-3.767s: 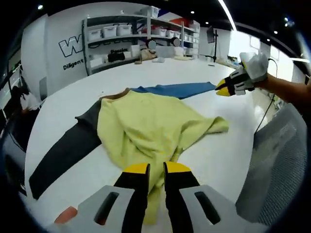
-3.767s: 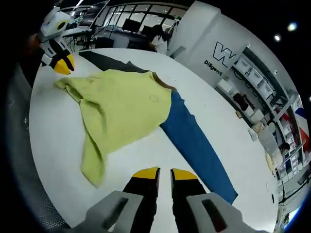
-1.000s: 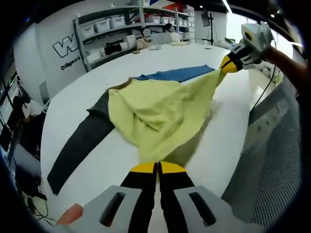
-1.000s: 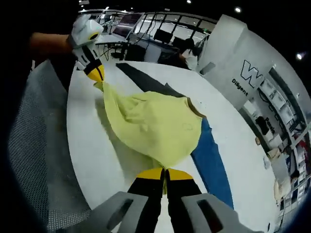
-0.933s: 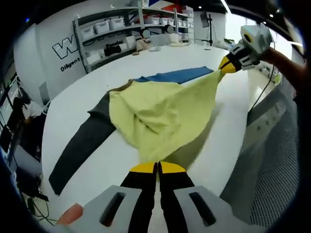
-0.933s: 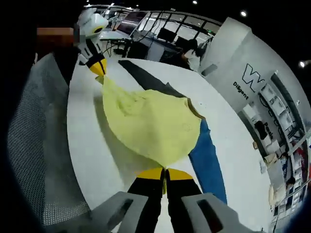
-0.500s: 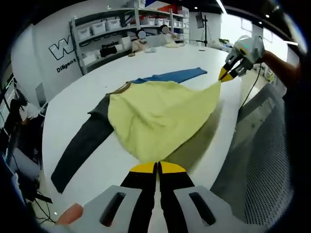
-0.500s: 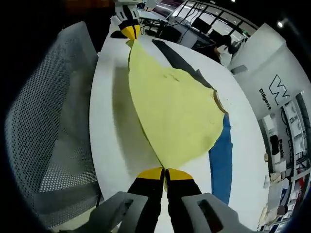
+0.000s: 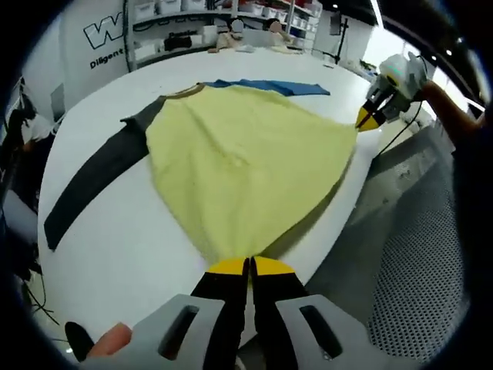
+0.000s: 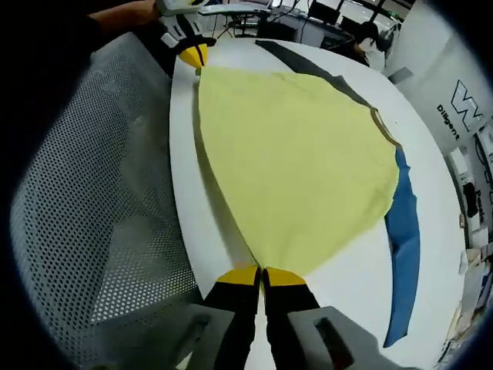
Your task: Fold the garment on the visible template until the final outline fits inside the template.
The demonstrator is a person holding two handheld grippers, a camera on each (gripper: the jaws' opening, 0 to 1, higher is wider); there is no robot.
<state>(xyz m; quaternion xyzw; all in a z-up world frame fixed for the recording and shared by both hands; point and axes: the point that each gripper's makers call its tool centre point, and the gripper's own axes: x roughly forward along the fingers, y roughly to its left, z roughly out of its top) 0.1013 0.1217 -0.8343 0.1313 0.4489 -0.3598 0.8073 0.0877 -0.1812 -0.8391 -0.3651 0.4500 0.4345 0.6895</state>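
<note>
A yellow garment [image 9: 246,154] with one dark grey sleeve [image 9: 92,181] and one blue sleeve [image 9: 269,85] lies spread on a white table [image 9: 100,254]. My left gripper [image 9: 248,267] is shut on one hem corner at the table's near edge. My right gripper [image 9: 368,119] holds the other hem corner, at the right of the left gripper view. In the right gripper view the yellow garment [image 10: 300,162] stretches taut between my right gripper [image 10: 262,274], shut on its corner, and the left gripper [image 10: 192,54] at the top. The blue sleeve [image 10: 404,239] trails right; the grey sleeve [image 10: 308,58] runs far away.
A grey mesh chair [image 10: 92,200] stands right against the table edge [image 10: 185,193], beside the held hem. Shelves with white bins [image 9: 192,11] line the far wall. A person [image 10: 373,38] sits at the far side of the room.
The hem has been pulled apart and drawn back to the table edge, so the bunched yellow body now lies flat and wide. Both grippers stayed shut on their corners.
</note>
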